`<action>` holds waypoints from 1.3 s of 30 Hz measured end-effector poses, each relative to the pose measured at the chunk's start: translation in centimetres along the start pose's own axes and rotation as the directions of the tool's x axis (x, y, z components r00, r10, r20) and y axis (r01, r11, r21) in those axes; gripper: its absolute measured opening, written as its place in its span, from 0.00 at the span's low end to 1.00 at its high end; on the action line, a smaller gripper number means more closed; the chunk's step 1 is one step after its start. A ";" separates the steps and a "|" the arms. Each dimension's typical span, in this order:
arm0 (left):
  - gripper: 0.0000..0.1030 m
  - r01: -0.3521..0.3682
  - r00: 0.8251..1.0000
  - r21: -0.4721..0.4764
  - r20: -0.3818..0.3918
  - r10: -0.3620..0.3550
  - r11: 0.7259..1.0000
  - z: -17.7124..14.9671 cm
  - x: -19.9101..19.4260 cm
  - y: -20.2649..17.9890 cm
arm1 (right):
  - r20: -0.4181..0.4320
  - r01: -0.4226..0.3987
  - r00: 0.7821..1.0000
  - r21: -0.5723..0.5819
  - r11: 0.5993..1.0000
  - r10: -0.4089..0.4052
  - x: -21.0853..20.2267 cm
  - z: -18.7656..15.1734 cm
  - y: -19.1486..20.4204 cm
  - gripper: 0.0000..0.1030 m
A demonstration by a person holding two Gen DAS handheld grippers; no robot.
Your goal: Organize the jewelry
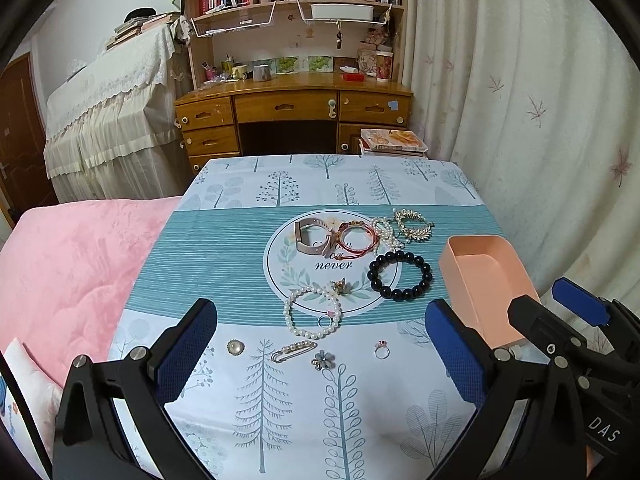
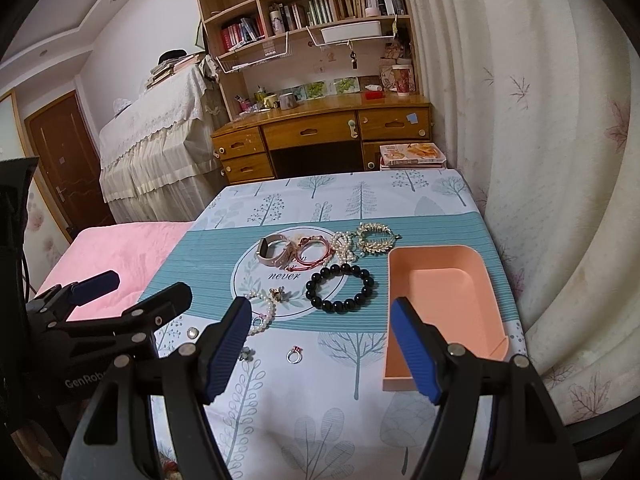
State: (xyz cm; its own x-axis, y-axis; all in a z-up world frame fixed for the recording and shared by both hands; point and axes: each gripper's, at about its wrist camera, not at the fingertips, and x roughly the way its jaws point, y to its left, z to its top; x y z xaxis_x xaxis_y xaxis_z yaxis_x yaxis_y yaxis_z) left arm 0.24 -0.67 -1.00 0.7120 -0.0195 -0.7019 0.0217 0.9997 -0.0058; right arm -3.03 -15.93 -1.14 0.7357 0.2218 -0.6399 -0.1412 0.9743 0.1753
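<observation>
Jewelry lies spread on the table: a black bead bracelet (image 1: 400, 276) (image 2: 340, 289), a white pearl bracelet (image 1: 312, 312) (image 2: 262, 312), a pink watch band (image 1: 310, 236) (image 2: 274, 255), red bangles (image 1: 356, 238) (image 2: 314, 252), a gold leaf bracelet (image 1: 414, 225) (image 2: 376, 239), a silver ring (image 1: 382, 350) (image 2: 295, 355), a pearl pin (image 1: 294, 350) and a flower brooch (image 1: 323, 360). An empty peach box (image 1: 490, 284) (image 2: 444, 300) stands at the right. My left gripper (image 1: 320, 356) (image 2: 132, 284) is open above the near table. My right gripper (image 2: 320, 348) (image 1: 560, 304) is open beside the box.
The table (image 1: 240, 248) carries a blue-green tree-print cloth. A pink bed (image 1: 68, 272) lies to the left. A wooden desk with bookshelves (image 1: 294, 100) stands beyond the table, and a curtain (image 1: 520, 100) hangs at the right.
</observation>
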 end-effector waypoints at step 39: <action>0.99 0.012 0.999 0.006 -0.036 -0.011 1.000 -1.0 -0.1 -0.4 | -0.008 0.009 1.000 0.006 1.000 -0.008 -0.2 -0.4 0.0 0.70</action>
State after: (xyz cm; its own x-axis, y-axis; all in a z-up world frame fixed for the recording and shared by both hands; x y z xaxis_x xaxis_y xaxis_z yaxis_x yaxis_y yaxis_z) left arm -0.51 -1.01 -1.64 0.6861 -0.0306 -0.7269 0.0345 0.9994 -0.0095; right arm -3.47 -15.96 -1.30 0.7316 0.2138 -0.6474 -0.1307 0.9759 0.1746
